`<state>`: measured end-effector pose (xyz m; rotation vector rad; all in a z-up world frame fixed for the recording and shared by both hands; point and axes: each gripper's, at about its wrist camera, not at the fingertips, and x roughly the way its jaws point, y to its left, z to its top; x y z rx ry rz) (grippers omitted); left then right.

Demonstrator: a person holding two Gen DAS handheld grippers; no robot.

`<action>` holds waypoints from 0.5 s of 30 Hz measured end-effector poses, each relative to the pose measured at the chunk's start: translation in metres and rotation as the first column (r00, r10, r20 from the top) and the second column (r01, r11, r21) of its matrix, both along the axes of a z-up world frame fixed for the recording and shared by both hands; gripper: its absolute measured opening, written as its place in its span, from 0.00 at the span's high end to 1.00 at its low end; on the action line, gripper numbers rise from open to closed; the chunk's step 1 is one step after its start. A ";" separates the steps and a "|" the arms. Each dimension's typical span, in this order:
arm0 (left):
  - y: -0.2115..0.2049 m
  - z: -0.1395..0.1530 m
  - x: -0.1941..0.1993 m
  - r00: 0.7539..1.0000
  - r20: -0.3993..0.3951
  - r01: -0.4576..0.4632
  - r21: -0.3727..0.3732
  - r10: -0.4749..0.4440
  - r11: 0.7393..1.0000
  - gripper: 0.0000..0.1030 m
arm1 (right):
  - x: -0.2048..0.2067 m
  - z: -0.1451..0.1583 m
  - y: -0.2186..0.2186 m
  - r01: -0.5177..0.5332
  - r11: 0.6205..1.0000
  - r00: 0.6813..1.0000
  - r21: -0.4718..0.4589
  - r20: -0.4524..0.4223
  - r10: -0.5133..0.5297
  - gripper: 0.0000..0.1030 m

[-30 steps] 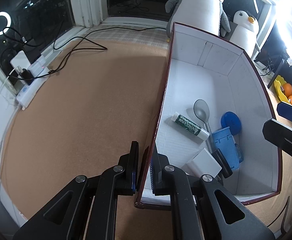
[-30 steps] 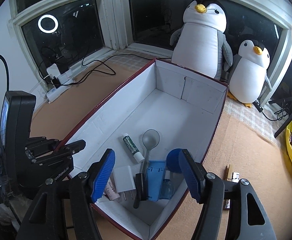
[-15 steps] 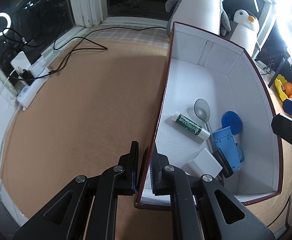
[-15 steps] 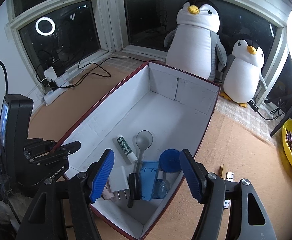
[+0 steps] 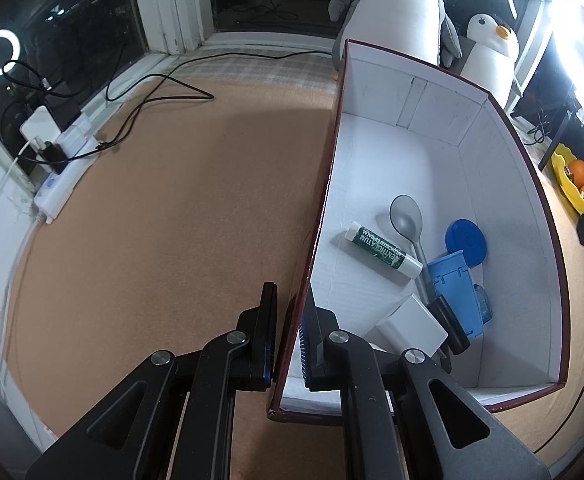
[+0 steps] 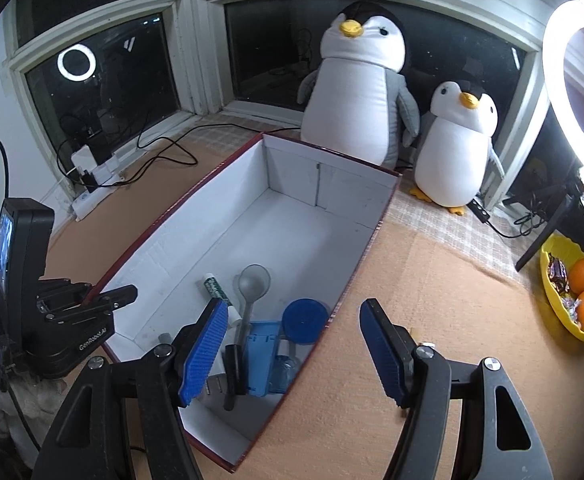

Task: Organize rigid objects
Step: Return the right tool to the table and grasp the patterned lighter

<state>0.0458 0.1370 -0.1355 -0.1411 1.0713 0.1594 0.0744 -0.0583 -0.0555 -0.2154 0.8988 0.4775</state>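
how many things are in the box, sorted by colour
Inside the box:
Blue: 2, a round lid and a rectangular blue case
White: 1, a charger block
Green and white: 1, a lip balm tube
Grey: 1, a spoon
Black: 1, a short bar
Total: 6

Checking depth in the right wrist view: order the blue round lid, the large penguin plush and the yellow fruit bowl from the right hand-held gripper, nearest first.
1. Blue round lid, inside the box, just ahead of the right hand-held gripper.
2. Yellow fruit bowl, far right.
3. Large penguin plush, behind the box by the window.
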 end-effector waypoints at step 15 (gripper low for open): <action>-0.005 -0.003 0.006 1.000 -0.029 0.010 0.034 -0.009 0.999 0.92 | 0.017 -0.021 -0.099 0.196 0.981 0.980 -0.015 -0.041 -0.196 0.37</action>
